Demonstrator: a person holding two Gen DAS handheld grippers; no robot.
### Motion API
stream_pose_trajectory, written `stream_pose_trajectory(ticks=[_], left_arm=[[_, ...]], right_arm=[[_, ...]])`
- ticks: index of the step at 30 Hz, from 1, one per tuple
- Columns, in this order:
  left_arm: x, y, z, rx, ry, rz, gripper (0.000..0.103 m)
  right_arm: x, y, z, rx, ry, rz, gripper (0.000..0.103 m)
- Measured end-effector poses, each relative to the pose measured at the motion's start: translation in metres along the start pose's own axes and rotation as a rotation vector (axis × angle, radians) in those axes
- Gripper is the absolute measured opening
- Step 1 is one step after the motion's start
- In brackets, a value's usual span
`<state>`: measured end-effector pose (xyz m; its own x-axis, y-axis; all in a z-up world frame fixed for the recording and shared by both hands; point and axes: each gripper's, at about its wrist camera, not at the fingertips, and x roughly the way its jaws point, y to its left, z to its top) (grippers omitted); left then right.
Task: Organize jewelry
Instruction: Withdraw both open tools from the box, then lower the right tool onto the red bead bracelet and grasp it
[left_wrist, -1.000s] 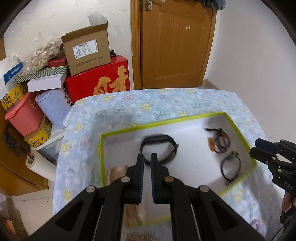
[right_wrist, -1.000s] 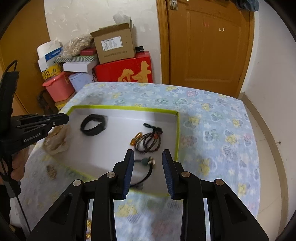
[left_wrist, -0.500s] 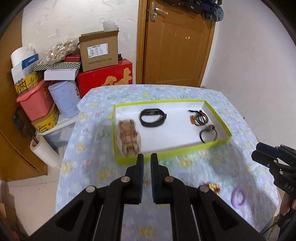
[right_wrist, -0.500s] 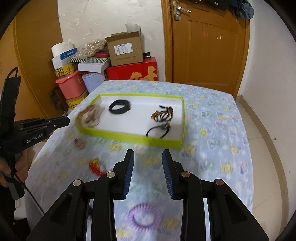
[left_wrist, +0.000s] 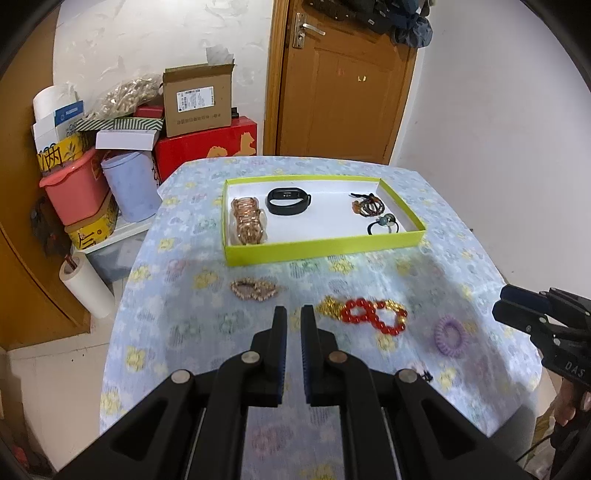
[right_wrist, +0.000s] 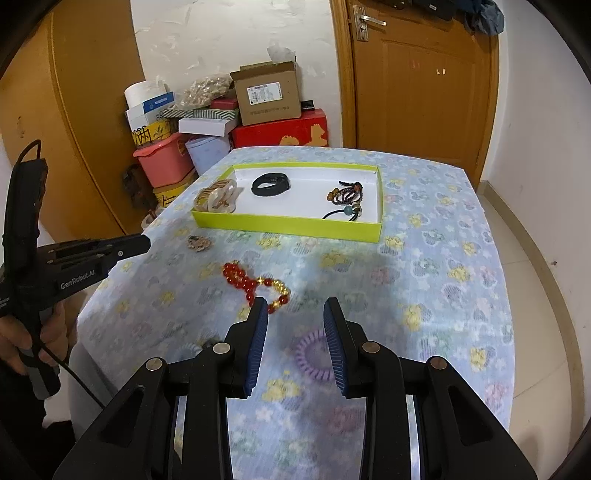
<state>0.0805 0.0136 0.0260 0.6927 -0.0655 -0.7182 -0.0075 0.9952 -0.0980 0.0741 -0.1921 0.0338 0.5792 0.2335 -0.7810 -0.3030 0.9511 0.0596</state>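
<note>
The left tongs (left_wrist: 293, 314) hang above the flowered cloth of the surface (left_wrist: 177, 295) with only a narrow slit between the jaws and nothing held. The right tongs (right_wrist: 295, 310) stand wide apart, empty, over a purple coil hair tie (right_wrist: 314, 356) that lies between and just past the fingertips.

The green-edged tray (left_wrist: 321, 249) sits at the far middle of the surface. It holds a gold clip (left_wrist: 248, 221) at its left end, a black wristband (left_wrist: 288, 201), a braided bracelet (left_wrist: 367, 206) and a black cord with a bead (left_wrist: 384, 225). On the cloth near the tray lie a small gold brooch (left_wrist: 254, 290) and a red and gold bead bracelet (left_wrist: 369, 314), with open cloth between them and the tray.

Beyond the surface stand a cardboard box (left_wrist: 197, 99) with a printed label too small to read, a red box (left_wrist: 207, 147), a pink tub (left_wrist: 75, 188) and a wooden door (left_wrist: 343, 81). The left tool's body reads "GenRobot.AI" in the right view; the right tool shows "DAS".
</note>
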Motion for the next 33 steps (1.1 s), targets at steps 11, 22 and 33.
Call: stream_pose_trajectory(ticks=[11, 22, 33], left_arm=[[-0.017, 0.004, -0.016, -0.01, -0.012, -0.004, 0.008], [-0.01, 0.008, -0.024, -0.028, -0.003, -0.009, 0.024], [0.006, 0.02, -0.023, -0.045, 0.011, -0.018, 0.024]], right_arm=[[-0.011, 0.005, -0.013, 0.006, -0.004, 0.01, 0.032], [-0.001, 0.003, -0.018, 0.012, 0.011, 0.034, 0.032], [0.033, 0.011, -0.013, -0.021, 0.058, 0.066, 0.032]])
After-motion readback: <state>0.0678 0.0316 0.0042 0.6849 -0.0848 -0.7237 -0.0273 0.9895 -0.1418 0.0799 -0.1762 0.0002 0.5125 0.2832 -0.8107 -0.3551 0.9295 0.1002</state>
